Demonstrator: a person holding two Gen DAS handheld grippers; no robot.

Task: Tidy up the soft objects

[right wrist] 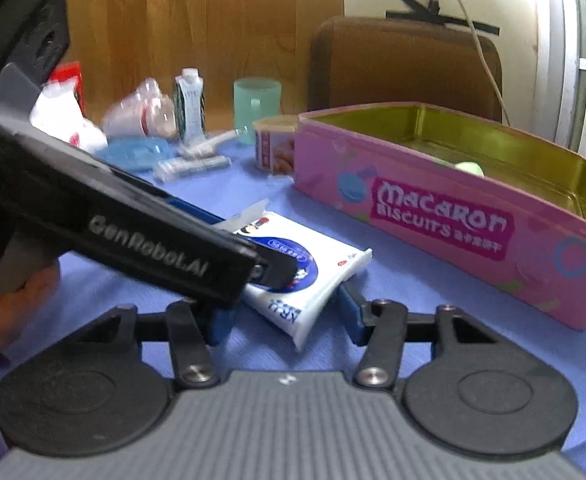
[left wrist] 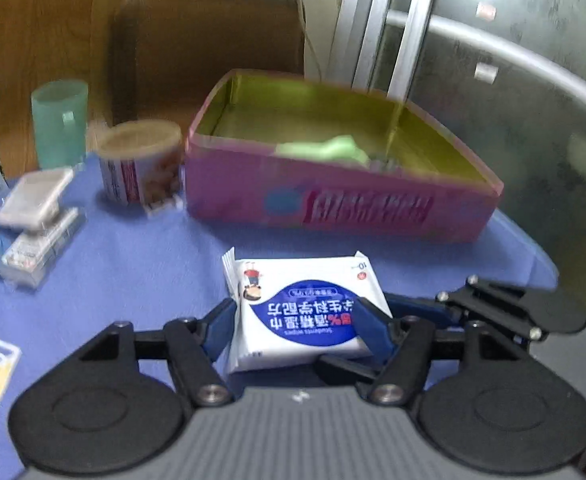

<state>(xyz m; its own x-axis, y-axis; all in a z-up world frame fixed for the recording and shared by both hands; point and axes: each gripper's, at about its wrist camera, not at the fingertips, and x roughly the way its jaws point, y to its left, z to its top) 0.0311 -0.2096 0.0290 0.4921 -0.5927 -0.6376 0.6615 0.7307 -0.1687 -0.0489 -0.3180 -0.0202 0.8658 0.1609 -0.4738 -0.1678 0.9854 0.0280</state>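
Observation:
A white and blue wet-wipes pack (left wrist: 305, 304) sits tilted between the blue fingers (left wrist: 221, 328) of my left gripper (left wrist: 299, 330), whose pads press on both its sides. In the right wrist view the left gripper's black body (right wrist: 133, 232) reaches in from the left over the pack (right wrist: 313, 280). My right gripper (right wrist: 287, 320) straddles the pack's near corner; a strip of cloth shows beside its left finger (right wrist: 221, 324). Behind stands an open pink biscuit tin (left wrist: 333, 204) (right wrist: 433, 216) with a green soft thing (left wrist: 325, 148) (right wrist: 469, 168) inside.
A blue cloth (left wrist: 133, 260) covers the table. At the back left are a teal cup (right wrist: 257, 104), a lidded snack cup (left wrist: 141, 164), small plastic boxes (left wrist: 33, 200), a carton (right wrist: 189, 104) and crumpled bags. A brown chair (left wrist: 209, 40) stands behind. A hand (right wrist: 9, 312) holds the left gripper.

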